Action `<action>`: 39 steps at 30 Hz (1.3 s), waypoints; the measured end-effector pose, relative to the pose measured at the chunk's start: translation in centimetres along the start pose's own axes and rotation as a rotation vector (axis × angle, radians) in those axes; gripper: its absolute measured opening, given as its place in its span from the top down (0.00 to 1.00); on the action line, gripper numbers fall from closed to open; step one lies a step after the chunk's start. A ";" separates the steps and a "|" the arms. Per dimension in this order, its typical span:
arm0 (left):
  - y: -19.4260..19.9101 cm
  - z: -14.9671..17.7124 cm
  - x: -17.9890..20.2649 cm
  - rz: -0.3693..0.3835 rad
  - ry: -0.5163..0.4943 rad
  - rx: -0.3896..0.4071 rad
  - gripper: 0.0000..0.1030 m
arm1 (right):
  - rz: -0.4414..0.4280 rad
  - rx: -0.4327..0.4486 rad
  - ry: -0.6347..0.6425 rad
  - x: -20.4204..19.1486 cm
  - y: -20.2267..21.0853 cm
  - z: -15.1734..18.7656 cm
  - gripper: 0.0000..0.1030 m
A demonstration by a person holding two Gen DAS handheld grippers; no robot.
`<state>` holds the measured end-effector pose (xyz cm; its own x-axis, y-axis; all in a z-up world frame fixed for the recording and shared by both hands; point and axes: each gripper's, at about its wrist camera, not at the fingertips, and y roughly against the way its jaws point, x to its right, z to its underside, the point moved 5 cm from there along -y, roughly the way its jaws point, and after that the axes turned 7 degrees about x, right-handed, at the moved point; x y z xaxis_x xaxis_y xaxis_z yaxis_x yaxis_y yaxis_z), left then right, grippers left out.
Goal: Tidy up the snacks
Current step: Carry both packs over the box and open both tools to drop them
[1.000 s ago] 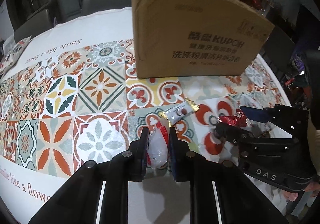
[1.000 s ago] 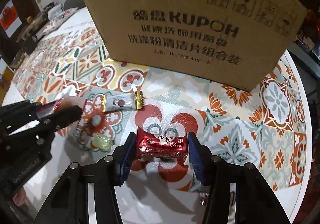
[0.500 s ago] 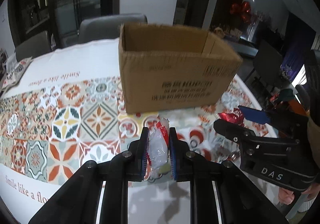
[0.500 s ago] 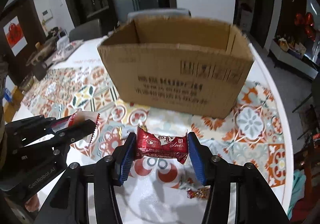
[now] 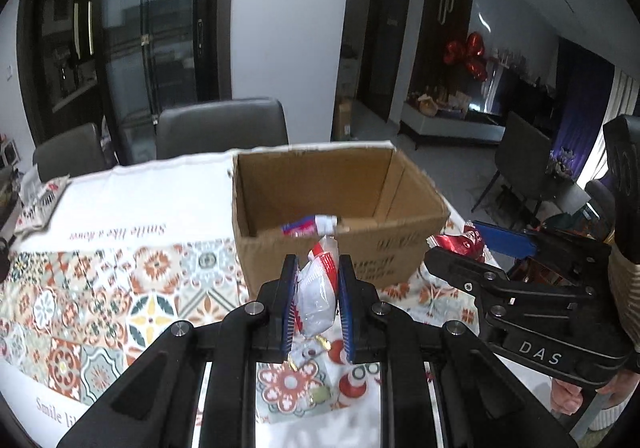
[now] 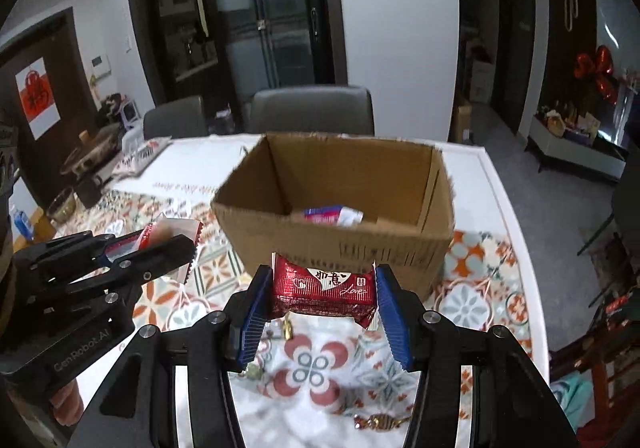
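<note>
I read "DAS" on the right gripper [image 5: 476, 248] body and "CenRobot.AI" on the left gripper [image 6: 168, 244] body. The tablecloth [image 5: 120, 216] carried "Smile like a flower", upside down. The red snack wrapper [image 6: 324, 286] showed Chinese characters and "Love". The box [image 6: 344, 248] print was too blurred to read.

Patterned-cloth table [image 6: 472, 300]: cardboard box [image 6: 340, 244] at centre; wrapped candies [image 6: 380, 421] near box's front; packets [image 5: 40, 200] far left.

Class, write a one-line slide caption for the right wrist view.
Right gripper holds a red snack packet raised before an open cardboard box, left gripper alongside.
</note>
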<state>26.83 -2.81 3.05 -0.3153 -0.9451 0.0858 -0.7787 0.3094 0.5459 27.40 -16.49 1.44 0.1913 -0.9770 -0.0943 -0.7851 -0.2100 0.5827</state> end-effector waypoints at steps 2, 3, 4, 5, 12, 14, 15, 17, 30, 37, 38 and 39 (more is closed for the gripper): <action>0.0 -0.8 -0.1 0.000 -0.001 0.012 0.81 | 0.004 0.017 0.003 0.1 0.4 -0.7 0.49; -0.1 -1.3 -0.1 0.001 -0.002 0.016 0.81 | 0.006 0.023 0.006 0.2 0.5 -1.1 0.49; -0.1 -1.8 0.0 0.002 -0.002 0.021 0.81 | 0.009 0.029 0.009 0.3 0.6 -1.5 0.49; -0.3 -2.2 0.1 0.005 -0.006 0.024 0.81 | 0.012 0.035 0.012 0.4 0.7 -1.9 0.49; -1.3 -3.7 0.3 0.005 -0.030 0.035 0.81 | 0.021 0.064 0.019 1.4 0.5 -4.0 0.49; -1.9 -4.2 0.4 0.007 -0.035 0.029 0.81 | 0.027 0.066 0.017 1.8 0.2 -4.6 0.49; -2.2 -4.4 0.5 0.008 -0.038 0.027 0.81 | 0.028 0.066 0.018 2.0 0.0 -4.8 0.49; -2.9 -4.8 0.6 0.013 -0.043 0.019 0.81 | 0.035 0.062 0.011 2.4 -0.4 -5.3 0.49; -8.1 -7.5 0.2 0.019 -0.020 -0.072 0.81 | 0.047 0.013 0.029 4.3 -4.4 -7.7 0.48; -9.8 -8.6 -0.1 -0.014 -0.002 -0.084 0.44 | 0.067 -0.011 0.027 5.1 -6.5 -8.3 0.40; -9.7 -8.6 -0.3 -0.028 -0.003 -0.080 0.44 | 0.076 -0.025 0.021 5.3 -6.9 -8.2 0.33; -9.4 -8.4 -0.4 -0.041 -0.010 -0.073 0.44 | 0.080 -0.029 0.014 5.6 -6.9 -8.1 0.32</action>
<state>38.87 -6.27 4.88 -0.2894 -0.9557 0.0541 -0.7498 0.2615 0.6078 38.62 -20.17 3.40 0.1372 -0.9899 -0.0355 -0.7806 -0.1301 0.6113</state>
